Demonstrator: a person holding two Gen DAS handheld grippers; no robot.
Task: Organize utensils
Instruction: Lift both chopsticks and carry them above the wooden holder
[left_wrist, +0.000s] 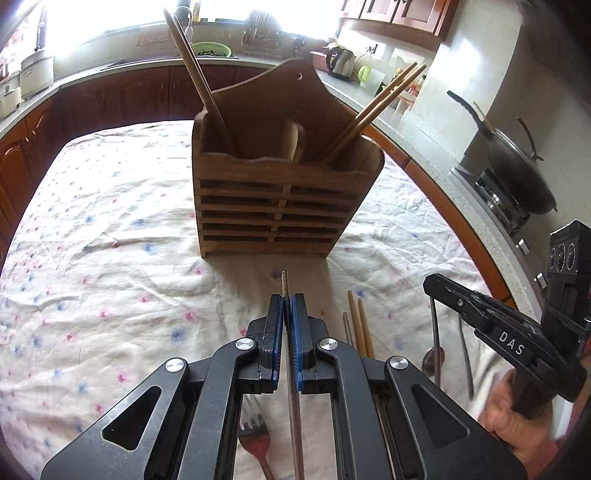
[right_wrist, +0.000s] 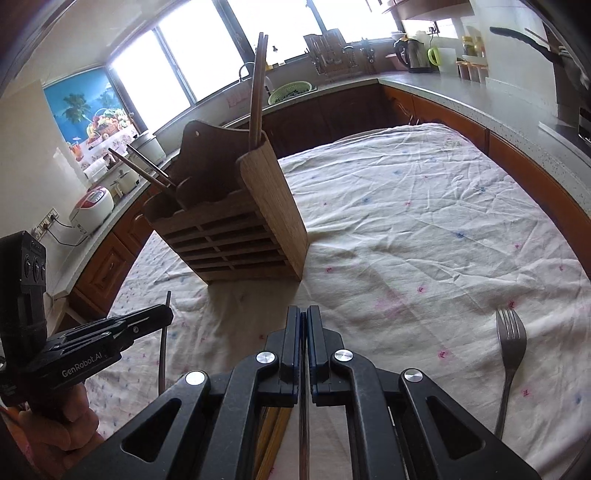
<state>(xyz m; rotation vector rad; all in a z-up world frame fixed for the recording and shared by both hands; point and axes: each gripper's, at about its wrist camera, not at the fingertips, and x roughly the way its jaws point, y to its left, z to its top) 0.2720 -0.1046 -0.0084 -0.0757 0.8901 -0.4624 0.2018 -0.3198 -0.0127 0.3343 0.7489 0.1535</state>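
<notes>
Left fingers (left_wrist: 287, 306) clench a thin metal utensil (left_wrist: 284, 282); right fingers (right_wrist: 304, 317) clench another's handle (right_wrist: 304, 435). Wooden caddy (left_wrist: 273, 206) stands ahead, open cloth between.

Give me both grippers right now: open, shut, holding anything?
Left gripper: shut on a thin metal utensil handle; which utensil cannot be told.
Right gripper: shut on a thin metal utensil, apparently a spoon.

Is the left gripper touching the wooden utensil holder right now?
Apart. The left wrist view shows the left gripper shut on a thin metal utensil handle, with bare tablecloth between its tip and the wooden utensil holder.
</notes>
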